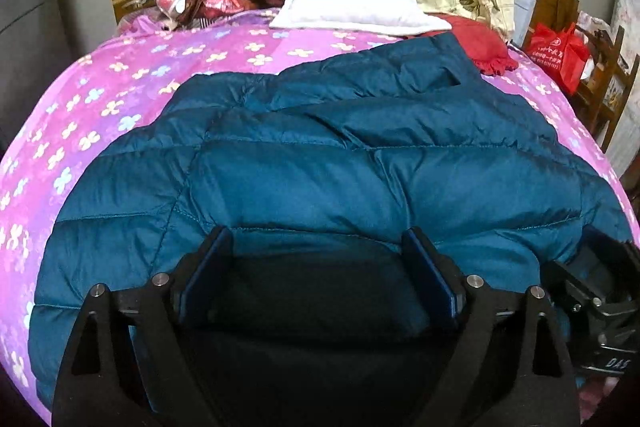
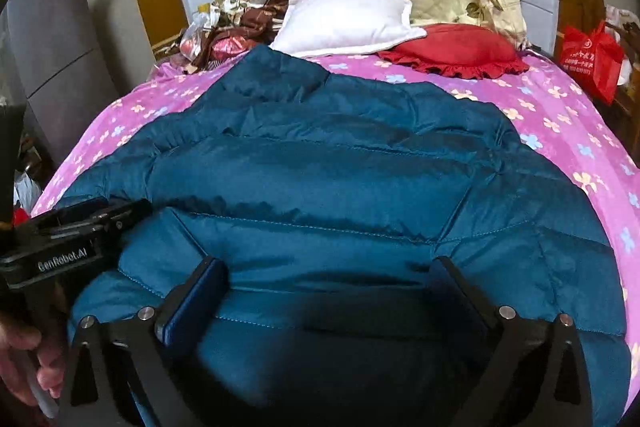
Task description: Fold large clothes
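Two hand-held grippers side by side, angled down over teal puffer jacket: left hand-held gripper jaws spread, right hand-held gripper likewise, nothing gripped

Left gripper and right gripper side by side, angled downward, jaws wide apart.

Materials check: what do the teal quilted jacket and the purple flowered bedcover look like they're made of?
Teal quilted jacket: looks like thin synthetic shell, nylon or polyester, with soft sheen; stitched channels puff up, so padded, fill unknown. Purple flowered bedcover: smooth printed woven fabric, matte to slightly satiny, cotton or polyester blend; cannot tell which.
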Motion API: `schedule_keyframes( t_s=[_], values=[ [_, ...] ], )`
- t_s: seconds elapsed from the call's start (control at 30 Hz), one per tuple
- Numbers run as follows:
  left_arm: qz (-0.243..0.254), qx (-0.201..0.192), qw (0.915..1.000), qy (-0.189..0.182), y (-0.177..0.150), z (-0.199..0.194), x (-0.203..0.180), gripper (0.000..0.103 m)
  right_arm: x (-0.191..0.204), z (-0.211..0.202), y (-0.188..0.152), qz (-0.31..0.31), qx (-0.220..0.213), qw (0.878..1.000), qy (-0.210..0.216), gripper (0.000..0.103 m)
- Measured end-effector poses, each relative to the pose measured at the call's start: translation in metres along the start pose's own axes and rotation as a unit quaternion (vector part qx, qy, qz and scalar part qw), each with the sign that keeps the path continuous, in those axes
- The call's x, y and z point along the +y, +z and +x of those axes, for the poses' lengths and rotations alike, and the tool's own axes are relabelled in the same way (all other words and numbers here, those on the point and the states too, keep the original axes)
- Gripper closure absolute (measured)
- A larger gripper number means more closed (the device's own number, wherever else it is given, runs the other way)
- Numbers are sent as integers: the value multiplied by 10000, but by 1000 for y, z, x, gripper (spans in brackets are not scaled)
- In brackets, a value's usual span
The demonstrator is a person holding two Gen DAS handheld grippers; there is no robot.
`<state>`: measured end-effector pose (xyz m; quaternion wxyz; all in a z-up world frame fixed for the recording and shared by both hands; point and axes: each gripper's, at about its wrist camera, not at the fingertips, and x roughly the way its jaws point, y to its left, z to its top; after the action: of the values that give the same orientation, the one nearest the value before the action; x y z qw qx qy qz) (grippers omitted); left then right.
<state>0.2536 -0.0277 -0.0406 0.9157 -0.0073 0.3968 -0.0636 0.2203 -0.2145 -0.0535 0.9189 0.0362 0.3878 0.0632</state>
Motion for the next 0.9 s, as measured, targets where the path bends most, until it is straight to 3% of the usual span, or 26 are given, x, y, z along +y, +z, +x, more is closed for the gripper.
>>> schedule_keyframes(
  t_s=[0.2,0.37,0.43,0.53,0.57,0.63,0.67,0.7,0.73,0.77,0.9],
  values=[
    [28,-90,9998,201,-4,3,-4,14,2,2,-1,-51,53,10000,-54,0],
    [-108,-132,9998,142,-6,0,-1,14,2,-2,3,20,202,9997,-137,0],
    [-213,-75,9997,49,-4,-5,1,14,0,-14,10,164,-28,9992,-360,1],
    [-539,-71,9981,-286,8,-24,16,15,-10,-38,21,476,-644,9963,-305,1],
    [-582,-169,9977,-299,12,-30,21,15,-16,-39,24,589,-678,9956,-254,1],
    [-577,-433,9974,24,18,-38,34,14,-29,-29,24,773,-453,9955,-323,1],
    [-560,-380,9975,209,20,-33,40,14,-37,-18,22,895,-231,9948,-421,1],
    [-618,-67,9977,253,19,-20,46,14,-45,-5,17,1042,67,9935,-448,1],
    [-728,395,9965,101,15,-3,52,14,-49,0,15,1071,81,9936,-341,0],
    [-769,491,9958,-43,13,3,56,14,-50,-2,13,1015,-49,9943,-315,0],
    [-785,285,9965,-104,24,-16,68,14,-46,-2,13,872,-93,9952,-442,0]
  ],
)
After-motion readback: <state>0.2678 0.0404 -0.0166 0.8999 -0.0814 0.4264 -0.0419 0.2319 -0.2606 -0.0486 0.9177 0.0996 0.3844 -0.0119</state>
